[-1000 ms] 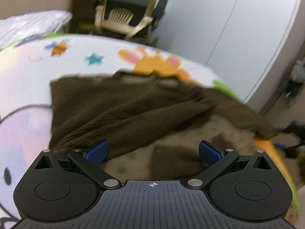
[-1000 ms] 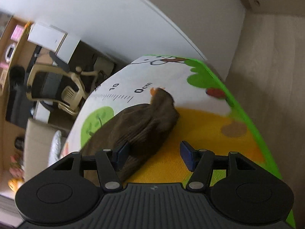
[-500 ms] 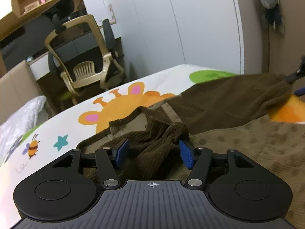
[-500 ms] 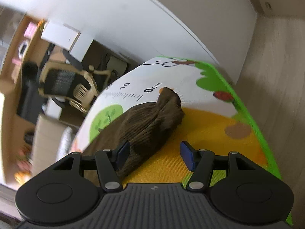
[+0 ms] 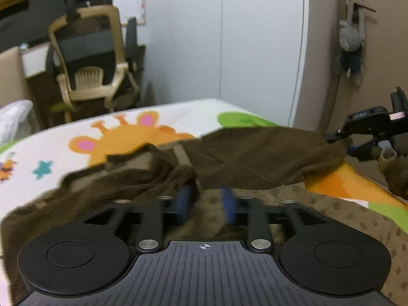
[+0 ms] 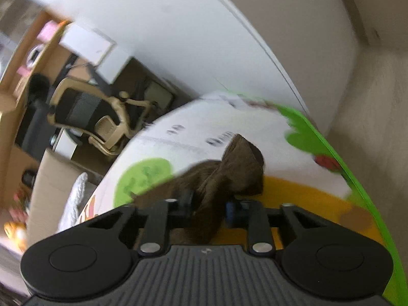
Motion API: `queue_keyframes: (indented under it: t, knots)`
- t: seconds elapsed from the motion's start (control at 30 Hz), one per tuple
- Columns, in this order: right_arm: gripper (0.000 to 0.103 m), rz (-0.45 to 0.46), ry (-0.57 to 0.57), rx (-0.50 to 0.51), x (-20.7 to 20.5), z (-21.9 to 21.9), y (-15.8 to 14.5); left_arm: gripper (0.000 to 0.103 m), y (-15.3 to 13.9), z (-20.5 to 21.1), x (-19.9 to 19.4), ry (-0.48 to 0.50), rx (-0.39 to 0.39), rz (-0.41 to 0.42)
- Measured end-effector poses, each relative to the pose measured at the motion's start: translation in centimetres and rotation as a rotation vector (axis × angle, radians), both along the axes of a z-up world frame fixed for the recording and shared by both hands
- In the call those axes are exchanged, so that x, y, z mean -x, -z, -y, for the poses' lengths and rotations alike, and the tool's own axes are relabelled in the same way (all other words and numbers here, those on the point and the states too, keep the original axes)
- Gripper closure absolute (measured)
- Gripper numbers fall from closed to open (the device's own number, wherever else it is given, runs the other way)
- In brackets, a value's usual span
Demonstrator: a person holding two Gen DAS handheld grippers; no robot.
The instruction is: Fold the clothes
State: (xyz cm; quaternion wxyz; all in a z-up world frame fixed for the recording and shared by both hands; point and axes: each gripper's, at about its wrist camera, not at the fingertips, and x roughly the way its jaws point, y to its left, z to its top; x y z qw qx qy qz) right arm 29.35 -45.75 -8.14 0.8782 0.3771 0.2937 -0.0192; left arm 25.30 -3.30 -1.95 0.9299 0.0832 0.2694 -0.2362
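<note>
A brown ribbed garment [image 5: 255, 158] lies spread on a colourful play mat [image 5: 63, 137]. My left gripper [image 5: 204, 201] is shut on a bunched fold of it near the collar, the cloth draped over the left finger. My right gripper [image 6: 209, 204] is shut on the garment's sleeve end [image 6: 229, 176], which twists up between the blue pads and stands off the mat [image 6: 280, 137]. The right gripper also shows in the left wrist view [image 5: 357, 140] at the far right, on the sleeve's tip.
A beige office chair [image 5: 89, 58] and a desk stand behind the mat. White wardrobe doors [image 5: 229, 38] line the back. A grey plush toy [image 5: 352, 43] hangs on the wall at right. The mat's green edge [image 6: 357, 178] borders wooden floor [image 6: 382, 102].
Both grippers have closed on the cloth: the left on the fold near the collar, the right on the sleeve end. The left view has swung right and lower.
</note>
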Motion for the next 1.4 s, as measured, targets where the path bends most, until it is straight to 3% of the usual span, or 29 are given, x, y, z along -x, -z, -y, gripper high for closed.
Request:
queue_keyframes:
  t: [0.03, 0.07, 0.13, 0.33, 0.4, 0.47, 0.5, 0.53, 0.63, 0.7, 0.8, 0.9, 0.97, 1.0, 1.07, 1.17, 1.33, 1.4]
  knots:
    - [0.087, 0.057, -0.017, 0.059, 0.1, -0.9, -1.6, 0.022, -0.4, -0.5, 0.5, -0.014, -0.017, 0.043]
    - [0.087, 0.116, -0.042, 0.108, 0.2, -1.9, -3.3, 0.012, -0.7, -0.8, 0.6, -0.028, -0.043, 0.081]
    - [0.088, 0.207, -0.099, 0.168, 0.5, -3.6, -6.0, 0.011, -0.8, -1.0, 0.6, -0.049, -0.102, 0.122]
    - [0.088, 0.316, -0.257, 0.267, 0.9, -7.9, -10.1, 0.012, 1.6, -1.2, -2.3, -0.075, -0.14, 0.031]
    - [0.088, 0.322, -0.279, 0.273, 0.8, -8.5, -10.4, 0.024, 1.9, -1.7, -2.7, -0.094, -0.13, 0.015]
    - [0.088, 0.317, -0.285, 0.277, 0.5, -9.0, -10.6, 0.075, 2.0, -2.3, -3.0, -0.114, -0.114, 0.003]
    - [0.088, 0.316, -0.287, 0.282, 0.3, -9.2, -10.7, 0.085, 1.6, -2.7, -2.8, -0.128, -0.09, 0.012]
    - [0.088, 0.315, -0.288, 0.286, 0.1, -9.4, -10.8, 0.091, 1.0, -3.0, -2.4, -0.136, -0.063, 0.025]
    - [0.089, 0.318, -0.285, 0.296, -0.6, -10.2, -11.4, 0.091, -1.2, -2.6, -0.9, -0.075, 0.007, 0.068]
    - [0.089, 0.33, -0.295, 0.302, -1.0, -11.0, -12.1, 0.089, -0.9, -1.9, -0.9, -0.031, 0.032, 0.018]
    - [0.09, 0.367, -0.336, 0.324, -1.2, -13.2, -13.6, 0.081, 0.6, -0.9, -1.3, 0.015, 0.043, -0.071]
    - [0.09, 0.429, -0.414, 0.351, -1.4, -16.5, -15.7, 0.051, 2.1, -1.5, -1.4, -0.007, 0.045, -0.115]
    - [0.09, 0.476, -0.481, 0.371, -1.3, -19.3, -17.1, 0.012, 1.0, -3.2, -0.6, -0.02, 0.116, -0.122]
    - [0.09, 0.495, -0.524, 0.379, -1.4, -20.9, -17.6, 0.006, 0.2, -4.3, -0.1, -0.027, 0.159, -0.124]
    - [0.09, 0.518, -0.617, 0.4, -1.8, -24.9, -17.9, 0.006, -1.6, -6.9, 1.0, -0.053, 0.238, -0.119]
    - [0.09, 0.528, -0.752, 0.438, -2.4, -30.8, -17.2, 0.005, -3.6, -10.9, 2.3, -0.136, 0.278, -0.111]
    - [0.088, 0.42, -1.035, 0.432, -2.7, -39.2, -13.4, 0.004, -4.5, -17.8, 3.7, -0.31, 0.293, -0.1]
    - [0.07, 0.368, -1.11, 0.413, -2.2, -40.8, -11.9, 0.004, -4.3, -20.7, 4.0, -0.39, 0.321, -0.105]
